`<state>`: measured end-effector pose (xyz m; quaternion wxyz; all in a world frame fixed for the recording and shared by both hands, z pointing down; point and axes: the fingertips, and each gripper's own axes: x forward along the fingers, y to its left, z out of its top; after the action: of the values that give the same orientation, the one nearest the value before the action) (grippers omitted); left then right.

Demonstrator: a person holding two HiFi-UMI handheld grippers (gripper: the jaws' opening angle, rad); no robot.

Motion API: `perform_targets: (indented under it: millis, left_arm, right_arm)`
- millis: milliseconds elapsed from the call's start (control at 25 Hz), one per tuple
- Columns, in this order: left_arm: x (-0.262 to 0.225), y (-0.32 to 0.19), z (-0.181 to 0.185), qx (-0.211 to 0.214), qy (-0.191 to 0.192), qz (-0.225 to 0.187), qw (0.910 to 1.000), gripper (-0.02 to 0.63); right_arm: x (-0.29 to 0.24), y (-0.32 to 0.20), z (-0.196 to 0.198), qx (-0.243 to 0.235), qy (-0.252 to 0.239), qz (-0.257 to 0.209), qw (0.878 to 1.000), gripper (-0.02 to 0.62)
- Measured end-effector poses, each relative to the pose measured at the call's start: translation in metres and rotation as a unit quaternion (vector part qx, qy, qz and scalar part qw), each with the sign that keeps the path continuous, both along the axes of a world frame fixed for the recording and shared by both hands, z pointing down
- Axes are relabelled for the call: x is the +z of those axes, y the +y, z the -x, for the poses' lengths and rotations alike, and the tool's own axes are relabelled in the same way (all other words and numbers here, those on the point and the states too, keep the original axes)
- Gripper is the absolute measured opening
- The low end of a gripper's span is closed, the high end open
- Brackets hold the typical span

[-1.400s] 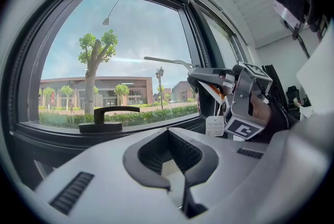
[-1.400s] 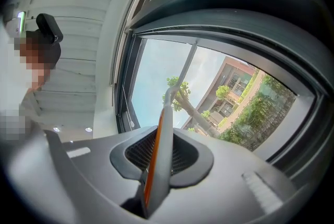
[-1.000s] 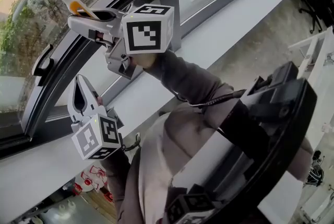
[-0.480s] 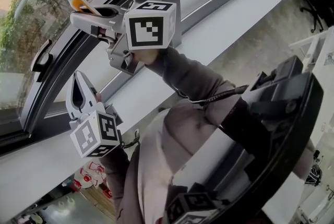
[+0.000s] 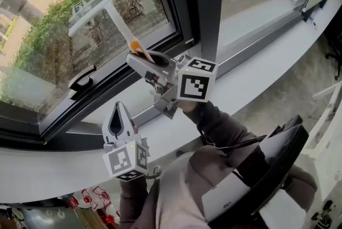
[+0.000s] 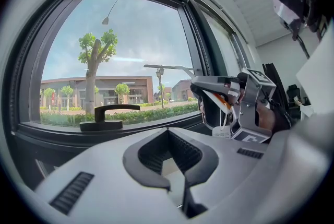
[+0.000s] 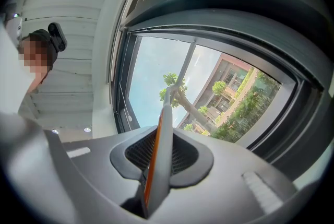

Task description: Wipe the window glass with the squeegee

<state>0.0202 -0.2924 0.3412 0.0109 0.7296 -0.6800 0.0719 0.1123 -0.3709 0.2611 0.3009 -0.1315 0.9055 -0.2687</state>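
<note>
The window glass (image 5: 64, 46) is clear and glossy. It sits in a window frame (image 5: 206, 4) with a dark, smooth, matt finish; metal or plastic, I cannot tell. On the frame's lower rail, the window handle (image 5: 81, 79) is matt black. Below the frame, the sill (image 5: 256, 76) is white and smooth with a faint sheen. The squeegee (image 5: 109, 6) looks like smooth pale-grey plastic, with an orange strip along its handle. The right tool (image 5: 140, 57) and left tool (image 5: 118, 108) are matt light-grey plastic with dark ribbed pads (image 7: 181, 159). The sleeve (image 5: 216, 124) is soft grey-brown cloth.
</note>
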Motion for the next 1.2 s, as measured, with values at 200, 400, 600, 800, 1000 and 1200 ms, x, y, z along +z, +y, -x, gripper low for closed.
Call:
perform_targets:
  millis: [200,400,600,800,1000,1200]
  left_arm:
    - [-0.006,-0.001,0.000,0.001,0.000,-0.005,1.0000,0.000]
    - [-0.006,-0.002,-0.002,0.003,0.000,-0.006,1.0000,0.000]
    - [-0.004,-0.002,-0.006,0.003,0.002,-0.001,1.0000,0.000]
    - [-0.003,-0.001,-0.008,0.008,0.002,0.001,1.0000,0.000]
    - [-0.006,-0.001,-0.009,0.010,-0.002,-0.009,0.9999,0.000]
    - [-0.009,-0.003,-0.011,0.012,-0.003,-0.010,0.9999,0.000]
  right_arm:
    - [-0.003,0.001,0.000,0.000,0.001,0.001,1.000,0.057]
    - [0.004,0.001,0.000,-0.001,0.003,0.008,1.000,0.057]
    - [0.011,0.003,0.000,-0.004,0.004,0.018,1.000,0.057]
    - [0.017,0.005,-0.001,-0.003,0.007,0.024,1.000,0.057]
    - [0.023,0.006,-0.003,-0.005,0.009,0.026,1.000,0.057]
    - [0.025,0.005,-0.004,-0.006,0.014,0.029,0.999,0.057]
